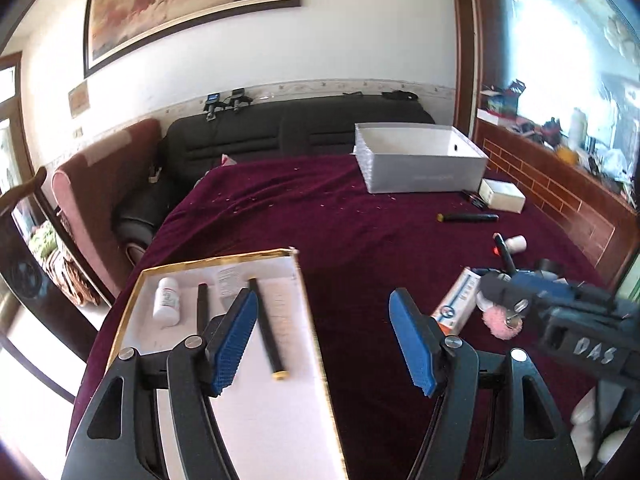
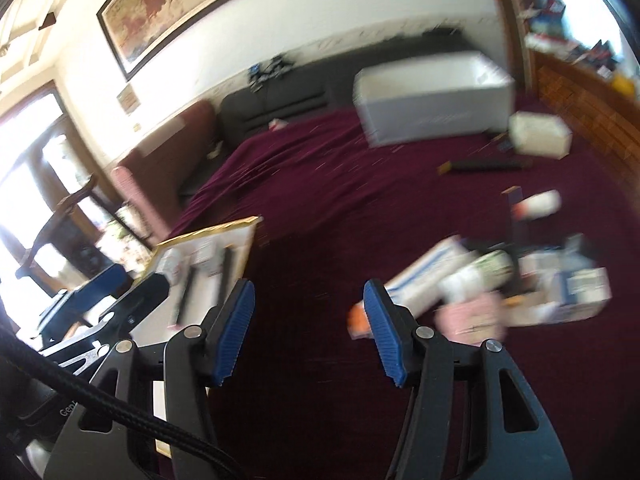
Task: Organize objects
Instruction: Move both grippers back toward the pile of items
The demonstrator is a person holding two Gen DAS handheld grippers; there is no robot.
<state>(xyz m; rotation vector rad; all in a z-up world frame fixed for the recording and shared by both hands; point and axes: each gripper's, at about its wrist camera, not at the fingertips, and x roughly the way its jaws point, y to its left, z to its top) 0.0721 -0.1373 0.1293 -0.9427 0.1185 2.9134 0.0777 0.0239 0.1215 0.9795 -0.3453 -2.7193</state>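
Observation:
My left gripper (image 1: pixel 324 340) is open and empty above the right edge of a gold-rimmed white tray (image 1: pixel 280 420). The tray holds a white pill bottle (image 1: pixel 167 300), a short black stick (image 1: pixel 203 304) and a black pen with a yellow end (image 1: pixel 268 332). My right gripper (image 2: pixel 310 332) is open and empty over the maroon cloth; its view is blurred. It also shows at the right of the left wrist view (image 1: pixel 560 312). A pile of boxes, a bottle and a pink puff (image 2: pixel 480 284) lies right of it. Another black pen (image 1: pixel 468 218) lies farther back.
A large white box (image 1: pixel 420 164) stands at the back of the table, with a small white box (image 1: pixel 502 194) beside it. A small white bottle (image 1: pixel 516 243) lies on the cloth. A dark sofa (image 1: pixel 248 136) sits behind the table.

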